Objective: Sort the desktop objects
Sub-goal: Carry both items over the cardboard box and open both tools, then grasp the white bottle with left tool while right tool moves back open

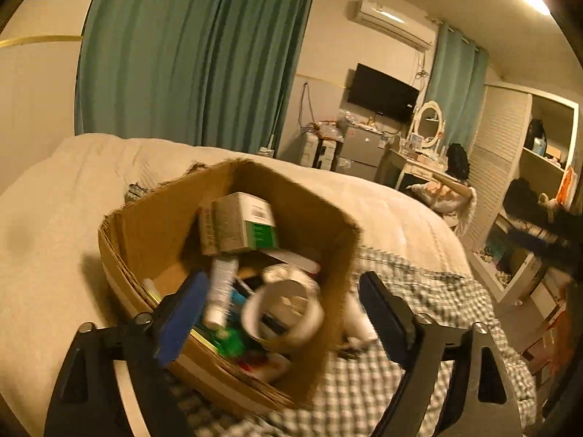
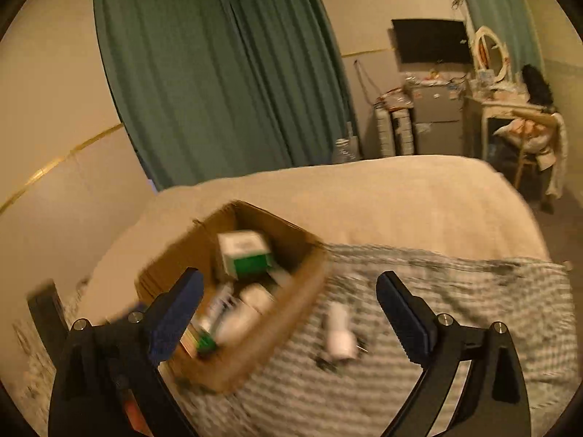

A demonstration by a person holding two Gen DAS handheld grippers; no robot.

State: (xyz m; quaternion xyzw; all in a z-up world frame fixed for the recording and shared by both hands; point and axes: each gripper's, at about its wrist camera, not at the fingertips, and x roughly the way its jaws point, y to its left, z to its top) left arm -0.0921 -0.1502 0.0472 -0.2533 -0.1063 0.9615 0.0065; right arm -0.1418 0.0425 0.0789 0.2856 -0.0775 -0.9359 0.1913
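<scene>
Both grippers hung spread wide and empty over the bed [image 2: 382, 196]. The left gripper [image 1: 280, 313] was above the cardboard box [image 1: 145, 225], already holding a green-and-white carton [image 1: 247, 222], a tube [image 1: 222, 291] and a tape roll [image 1: 284, 313]. The right gripper [image 2: 291, 313] looked down on a small white object [image 2: 339, 327] lying on the checked cloth [image 2: 455, 284], just ahead and apart from the box's right wall. Likely next pick: the right gripper should straddle it squarely and close low, since the soft bedding gives. Open cloth lay to the right; the box wall crowded the left.
</scene>
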